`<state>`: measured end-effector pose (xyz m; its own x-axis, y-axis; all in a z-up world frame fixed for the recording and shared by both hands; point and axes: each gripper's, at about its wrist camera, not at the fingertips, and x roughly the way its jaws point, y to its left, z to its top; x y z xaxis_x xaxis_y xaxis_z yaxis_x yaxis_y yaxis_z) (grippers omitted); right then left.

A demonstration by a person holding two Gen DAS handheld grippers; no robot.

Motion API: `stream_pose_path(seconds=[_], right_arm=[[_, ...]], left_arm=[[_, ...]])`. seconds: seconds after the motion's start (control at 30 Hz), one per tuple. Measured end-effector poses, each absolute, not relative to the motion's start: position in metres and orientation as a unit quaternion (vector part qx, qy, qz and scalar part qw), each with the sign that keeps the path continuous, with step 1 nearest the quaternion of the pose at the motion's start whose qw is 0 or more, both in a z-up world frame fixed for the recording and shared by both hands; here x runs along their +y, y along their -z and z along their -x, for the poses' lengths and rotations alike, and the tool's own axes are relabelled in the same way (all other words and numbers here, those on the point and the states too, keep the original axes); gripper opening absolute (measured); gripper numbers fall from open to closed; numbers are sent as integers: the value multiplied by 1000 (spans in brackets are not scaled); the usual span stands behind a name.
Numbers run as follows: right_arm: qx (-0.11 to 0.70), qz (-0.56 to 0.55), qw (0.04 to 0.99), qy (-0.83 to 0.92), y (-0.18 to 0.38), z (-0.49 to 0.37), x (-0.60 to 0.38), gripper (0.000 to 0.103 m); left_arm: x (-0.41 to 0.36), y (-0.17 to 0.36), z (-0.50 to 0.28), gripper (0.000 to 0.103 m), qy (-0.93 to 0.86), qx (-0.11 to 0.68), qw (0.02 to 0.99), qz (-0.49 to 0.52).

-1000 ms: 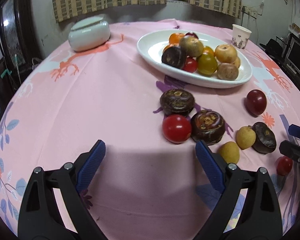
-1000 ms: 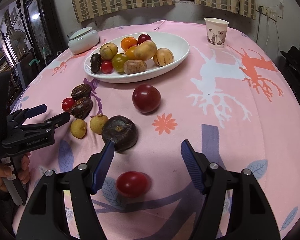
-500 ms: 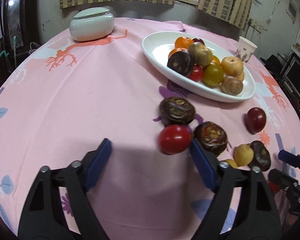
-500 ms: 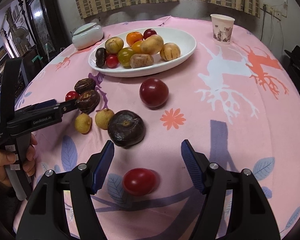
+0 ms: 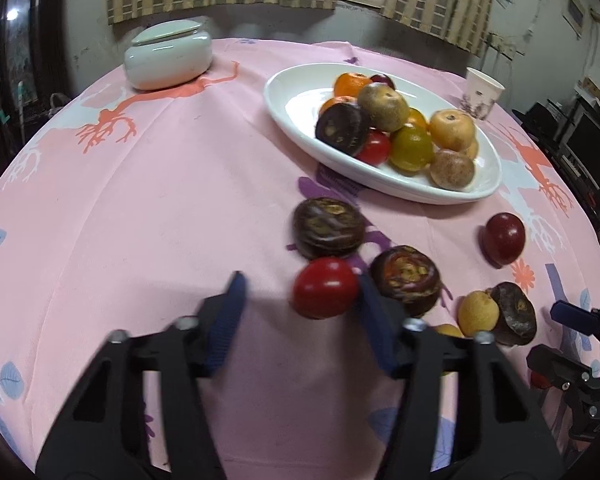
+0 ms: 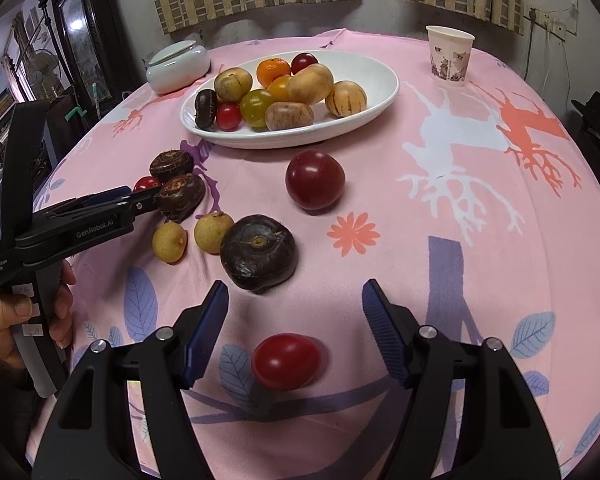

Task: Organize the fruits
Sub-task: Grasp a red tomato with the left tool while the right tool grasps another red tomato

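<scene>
A small red tomato (image 5: 326,292) lies on the pink cloth between my left gripper's (image 5: 300,282) closing jaws. It rests against the right pad (image 5: 374,320); the left pad (image 5: 228,312) is still apart from it. Two dark brown fruits (image 5: 328,228) (image 5: 406,286) sit just beyond. In the right wrist view the left gripper (image 6: 152,200) reaches in from the left. My right gripper (image 6: 295,288) stands open over another red tomato (image 6: 286,360), not touching it. The white plate (image 6: 292,140) holds several mixed fruits.
A dark red plum (image 6: 315,179), a dark round fruit (image 6: 259,252) and two small yellow fruits (image 6: 170,242) (image 6: 213,232) lie loose on the cloth. A paper cup (image 6: 449,56) and a lidded white jar (image 6: 178,66) stand at the back. A person's hand (image 6: 16,320) holds the left gripper.
My left gripper has moved forward onto the red tomato and its jaws have narrowed around it. My right gripper has kept still, with the same opening.
</scene>
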<state>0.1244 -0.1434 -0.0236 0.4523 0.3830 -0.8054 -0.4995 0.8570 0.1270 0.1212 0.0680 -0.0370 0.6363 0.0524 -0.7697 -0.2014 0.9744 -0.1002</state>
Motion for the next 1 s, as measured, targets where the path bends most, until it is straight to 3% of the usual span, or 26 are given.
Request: stream_pose_path(seconds=[0.4,0.53,0.57,1.0], right_arm=[[436,91,857,-261,5,-120,-148,70],[422,161,845,-287,-1,-103,-147,89],[417,172,842,-295,0,-98,-145,90],[428,224,827,-288,22,-90,-128,88]], left_arm=[[65,19,-105,31,-97,400,909,60],[77,5,-96,31,-105,372,918,89],[78,3,-95,31,-104,370,918,92],[77,9,-97,31,-96,383,913,98]])
